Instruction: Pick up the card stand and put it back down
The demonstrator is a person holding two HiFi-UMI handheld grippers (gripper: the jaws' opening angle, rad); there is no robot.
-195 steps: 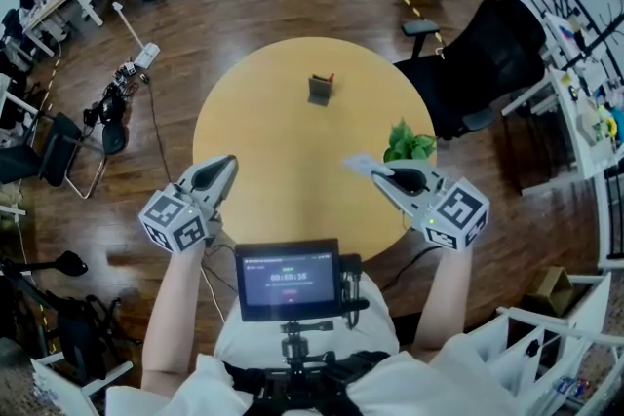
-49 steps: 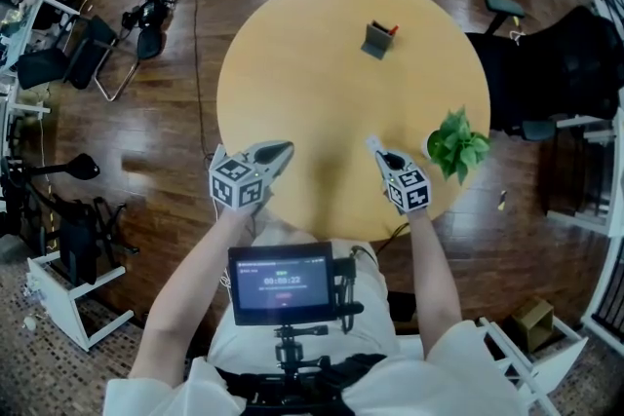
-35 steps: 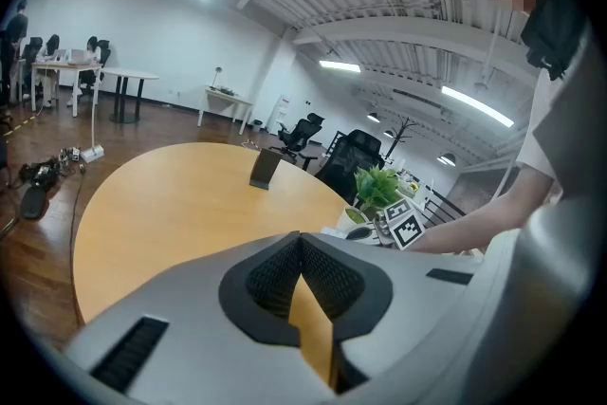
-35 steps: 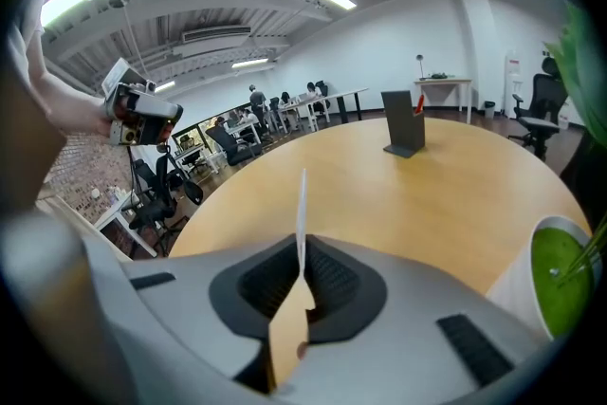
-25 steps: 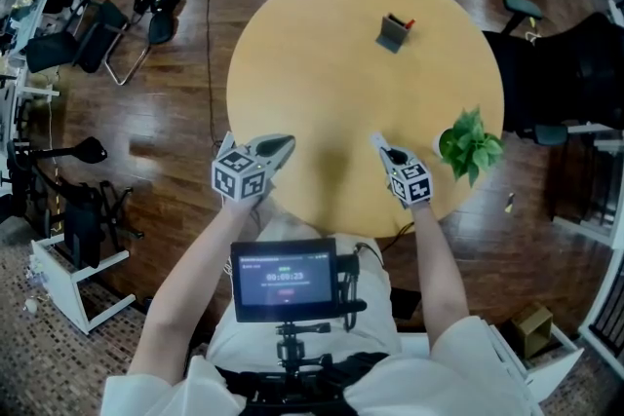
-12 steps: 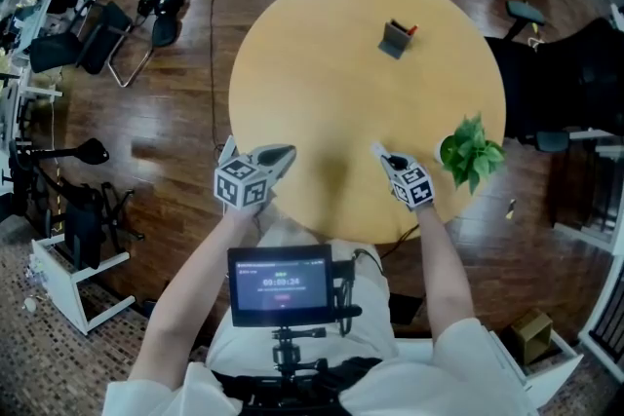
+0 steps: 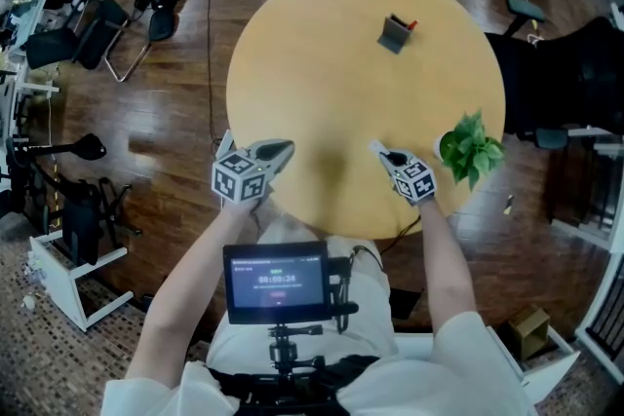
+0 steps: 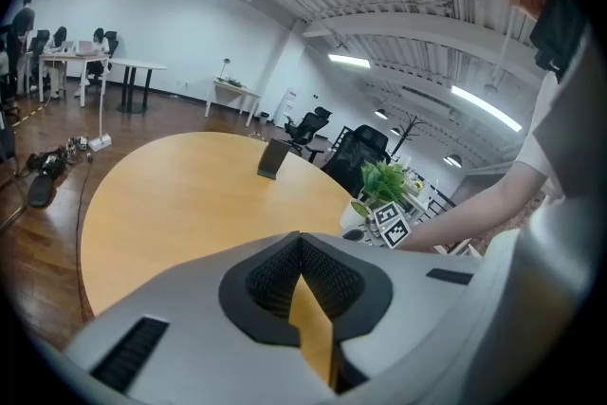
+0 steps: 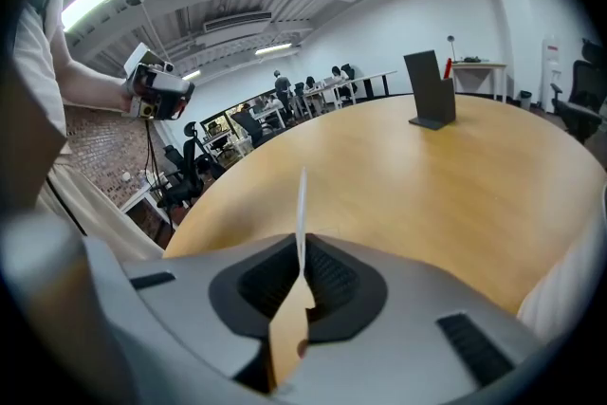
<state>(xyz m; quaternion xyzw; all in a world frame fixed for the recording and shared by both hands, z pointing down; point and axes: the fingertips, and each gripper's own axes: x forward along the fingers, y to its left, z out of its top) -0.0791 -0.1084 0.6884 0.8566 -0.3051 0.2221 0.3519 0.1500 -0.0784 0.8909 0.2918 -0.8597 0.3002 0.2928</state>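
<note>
Grippers hang over the near rim of a round honey-yellow wooden table (image 7: 292,44). The task's small dark-grey upright card stand with a red tab (image 7: 396,32) sits on the far side, right of centre, well apart from both tools and not yet touched. The left gripper (image 7: 285,148) has its jaws pressed together on nothing. The right gripper (image 7: 376,148) is clamped on what appears to be a thin white card (image 9: 301,204), seen edge-on.

That full claw is the likeliest source of trouble. Reaching for the stand with it would mean first letting the card go, and closed jaws could only shove the light stand over or push it toward the far rim, which lies near behind it. A leafy green potted plant (image 7: 471,147) stands at the table's right edge just beside the right forearm, and a wide swing of that arm could knock it off.

Between grippers and stand the tabletop is bare, giving a straight open run. Dark wooden floor (image 7: 136,102) surrounds the table on every side.
</note>
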